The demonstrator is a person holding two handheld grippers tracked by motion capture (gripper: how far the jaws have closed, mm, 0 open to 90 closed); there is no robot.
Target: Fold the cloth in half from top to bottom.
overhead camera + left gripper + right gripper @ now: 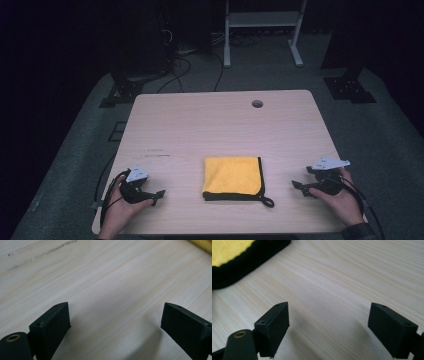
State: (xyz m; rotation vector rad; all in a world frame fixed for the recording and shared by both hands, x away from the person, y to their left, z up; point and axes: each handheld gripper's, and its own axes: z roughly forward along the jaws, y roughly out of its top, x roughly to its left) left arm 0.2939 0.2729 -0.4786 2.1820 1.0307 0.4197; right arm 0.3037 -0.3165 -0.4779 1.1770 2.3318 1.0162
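A folded yellow cloth [232,176] with a black hem and a small black loop at its near right corner lies flat near the table's front edge. My left gripper [158,196] rests on the wood to the cloth's left, held in a hand, jaws wide apart with bare table between them [115,320]. My right gripper [299,188] sits to the cloth's right, also open with nothing between the jaws [328,320]. The cloth's black edge and yellow pile [229,250] fill the upper left corner of the right gripper view. A yellow sliver of the cloth [203,243] shows at the upper right of the left gripper view.
The light wooden table [220,125] has a round cable hole [257,103] near its far edge. Faint dark scuffs [157,152] mark the wood left of the cloth. Beyond the table are cables on the floor and a white frame's legs [262,30].
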